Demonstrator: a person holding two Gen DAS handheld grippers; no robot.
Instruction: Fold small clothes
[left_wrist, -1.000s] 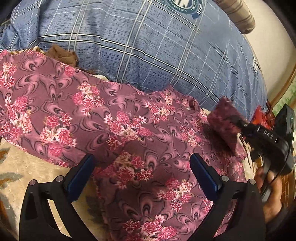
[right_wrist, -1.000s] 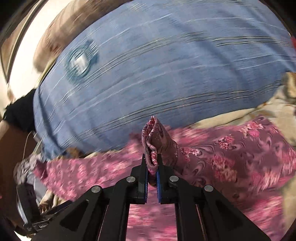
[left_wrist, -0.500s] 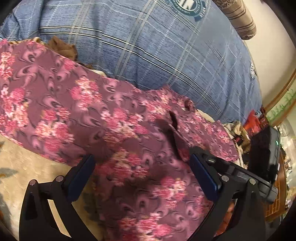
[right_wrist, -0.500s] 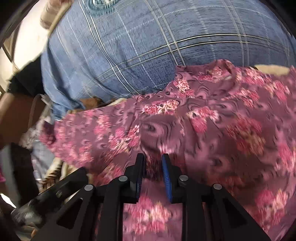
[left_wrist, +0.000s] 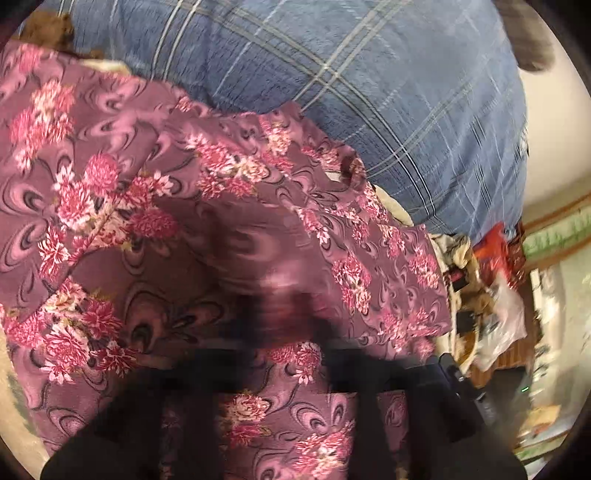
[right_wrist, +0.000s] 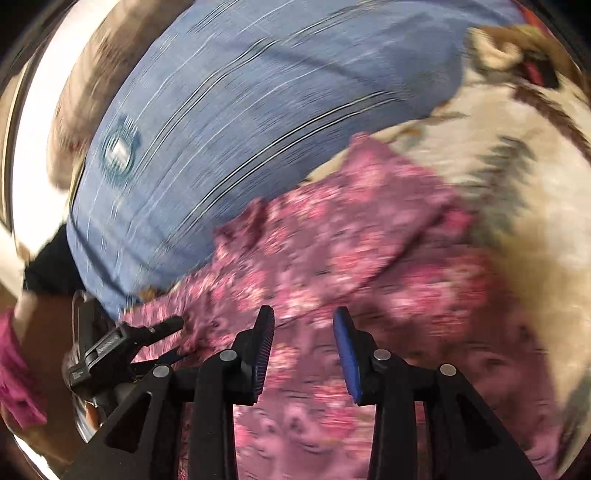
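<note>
Cloth: one purple garment (left_wrist: 155, 229) printed with pink flowers lies spread over a cream patterned bed cover (right_wrist: 509, 192), its far edge up against a big blue checked pillow (left_wrist: 351, 85). A flap of the garment is folded over onto the rest, leaving a raised ridge across the middle. In the right wrist view the same garment (right_wrist: 332, 236) fills the lower centre, blurred by motion.

A round blue-green crest is printed on the pillow (right_wrist: 118, 151); its lettering is too smeared to read. No other writing can be made out.

The left gripper (left_wrist: 288, 328) points steeply down at the garment, and its two fingers show only as dark smears drawn close together. They have snapped shut; with the blur over the tips, I cannot tell whether cloth is pinched between them. From the right wrist view the left gripper (right_wrist: 162, 328) reaches in from the left edge, tips at the garment's near corner.

The right gripper (right_wrist: 304, 347) tilts down over the garment with its two blue-padded fingers (right_wrist: 264, 350) standing partly apart. They have just been opening, and nothing is held between them; the cloth lies below the gap.

Beyond the bed's right side sits a heap of clutter (left_wrist: 495, 280), red and clear plastic among it.
</note>
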